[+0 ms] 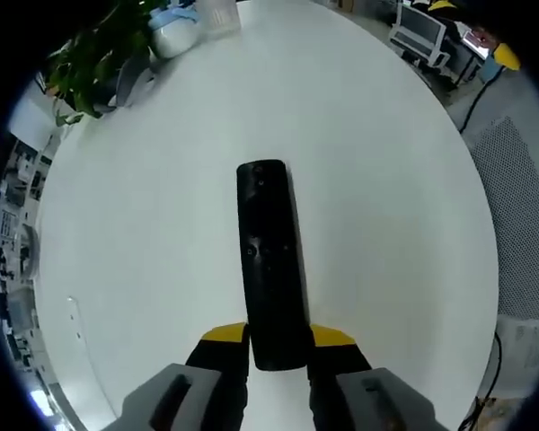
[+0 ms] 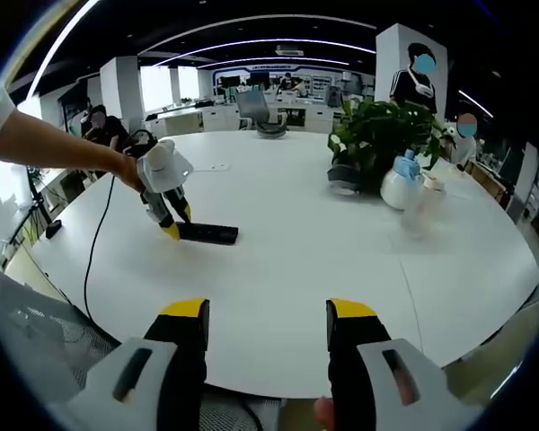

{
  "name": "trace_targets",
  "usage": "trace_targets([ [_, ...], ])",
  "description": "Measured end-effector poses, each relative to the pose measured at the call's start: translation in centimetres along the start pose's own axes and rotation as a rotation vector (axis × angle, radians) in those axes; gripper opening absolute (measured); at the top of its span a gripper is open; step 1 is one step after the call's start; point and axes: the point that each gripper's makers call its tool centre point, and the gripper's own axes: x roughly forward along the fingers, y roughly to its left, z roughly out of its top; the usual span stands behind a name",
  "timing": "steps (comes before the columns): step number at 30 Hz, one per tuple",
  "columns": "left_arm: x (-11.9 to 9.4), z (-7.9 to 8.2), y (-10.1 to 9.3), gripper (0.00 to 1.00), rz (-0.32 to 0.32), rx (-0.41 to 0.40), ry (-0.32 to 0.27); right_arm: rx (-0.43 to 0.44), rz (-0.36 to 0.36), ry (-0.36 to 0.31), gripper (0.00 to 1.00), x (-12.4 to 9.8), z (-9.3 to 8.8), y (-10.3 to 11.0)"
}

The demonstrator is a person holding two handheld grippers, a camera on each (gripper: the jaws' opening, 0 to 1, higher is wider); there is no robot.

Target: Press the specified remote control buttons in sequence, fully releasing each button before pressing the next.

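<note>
A: Where is the slim black plastic remote control (image 1: 269, 265) just now?

B: It lies flat on the round white desk (image 1: 386, 180), button face up. In the left gripper view its near end sits between the 2 yellow-tipped jaws of the left gripper (image 1: 277, 339), and its long axis runs straight away from them, in line with the jaws' own direction.

A: So the left jaws are gripping it?

B: They are closed on the near end, 1 tip against each long side, so I judge it pinned rather than lifted. In the right gripper view the remote control (image 2: 207, 233) rests on the desk with the left gripper (image 2: 172, 228) at its left end.

A: And the right gripper?

B: The right gripper (image 2: 267, 314) hangs near the desk's edge with its 2 jaws spread wide and nothing between them. The remote lies ahead and to the left of those jaws, well apart from them, with its long axis crosswise to them.

A: Which one presses, then?

B: The left is nearer but busy steadying. I judge the right must travel forward and left and come down on the button face from above; the buttons are too small here to tell which is wanted.

A: Anything near the path?

B: A leafy green potted plant (image 2: 384, 135) and a white spray bottle (image 2: 401, 184) stand far right, well clear.
</note>
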Motion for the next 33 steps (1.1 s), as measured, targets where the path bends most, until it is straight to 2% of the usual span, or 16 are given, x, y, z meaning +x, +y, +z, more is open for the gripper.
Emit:
trace_targets([
  [8, 0.0, 0.1, -0.1, 0.23, 0.054, 0.056, 0.005, 0.004, -0.002, -0.008, 0.54, -0.1, 0.1, -0.1],
  [19, -0.1, -0.3, -0.4, 0.22, 0.056, 0.029, 0.026, -0.012, -0.001, -0.018, 0.54, -0.1, 0.4, 0.2],
  [26, -0.4, -1.1, -1.7, 0.22, 0.049, 0.032, 0.053, -0.021, -0.001, -0.031, 0.53, -0.2, 0.7, 0.3],
  [33, -0.9, -1.6, -2.5, 0.22, 0.058, 0.022, 0.056, -0.036, 0.012, -0.034, 0.52, -0.2, 0.8, 0.7],
])
